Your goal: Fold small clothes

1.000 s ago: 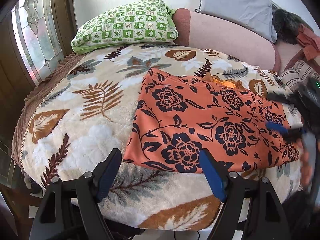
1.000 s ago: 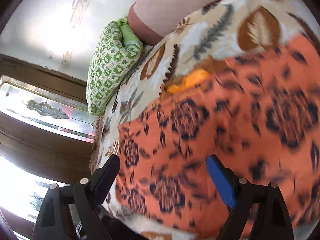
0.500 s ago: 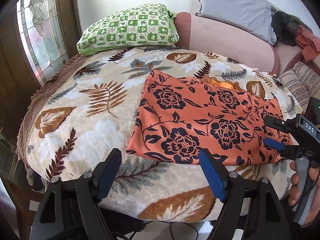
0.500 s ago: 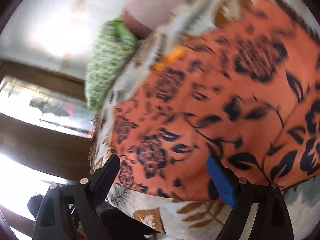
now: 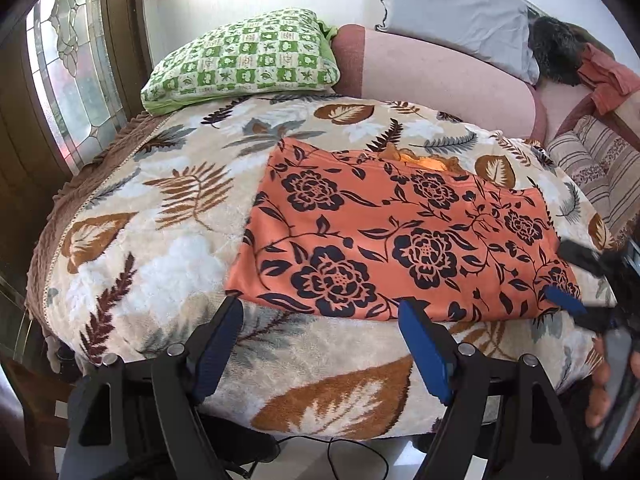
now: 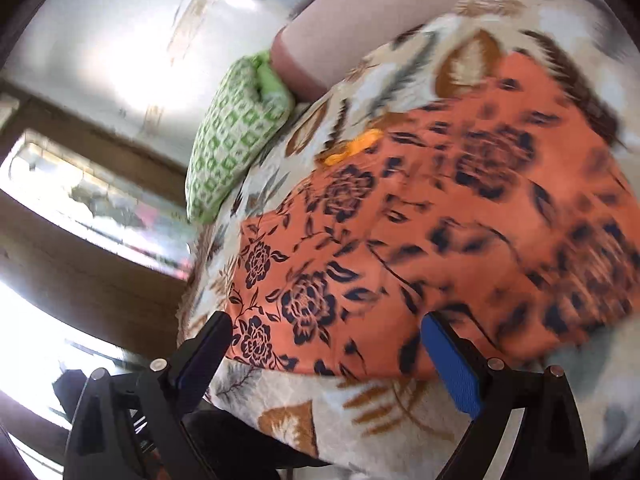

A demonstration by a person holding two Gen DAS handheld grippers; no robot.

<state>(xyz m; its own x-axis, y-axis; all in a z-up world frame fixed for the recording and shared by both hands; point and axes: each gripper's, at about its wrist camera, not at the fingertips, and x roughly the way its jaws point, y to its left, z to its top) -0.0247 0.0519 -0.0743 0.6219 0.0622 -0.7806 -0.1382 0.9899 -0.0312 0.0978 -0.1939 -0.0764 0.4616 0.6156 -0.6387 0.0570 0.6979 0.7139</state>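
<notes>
An orange garment with dark flowers (image 5: 400, 232) lies spread flat on the leaf-patterned blanket (image 5: 152, 240); a yellow-orange bit of cloth (image 5: 424, 160) peeks out at its far edge. My left gripper (image 5: 320, 306) stands open just short of the garment's near hem, holding nothing. In the left wrist view my right gripper (image 5: 568, 276) hovers at the garment's right near corner, held by a hand (image 5: 600, 392). The right wrist view is blurred: the right gripper (image 6: 326, 320) is above the garment's (image 6: 440, 240) near edge, its jaws opening, with no cloth pinched.
A green checked pillow (image 5: 248, 60) and a grey pillow (image 5: 452, 12) rest at the back against a pink bolster (image 5: 440, 76). A stained-glass window (image 5: 68, 80) is on the left, a striped cushion (image 5: 600, 164) on the right. Cables (image 5: 340, 448) lie on the floor below.
Both grippers have drawn back toward the bed's near edge. The right gripper slid off the garment's middle to its near right corner and its jaws widened a little. The garment stays flat.
</notes>
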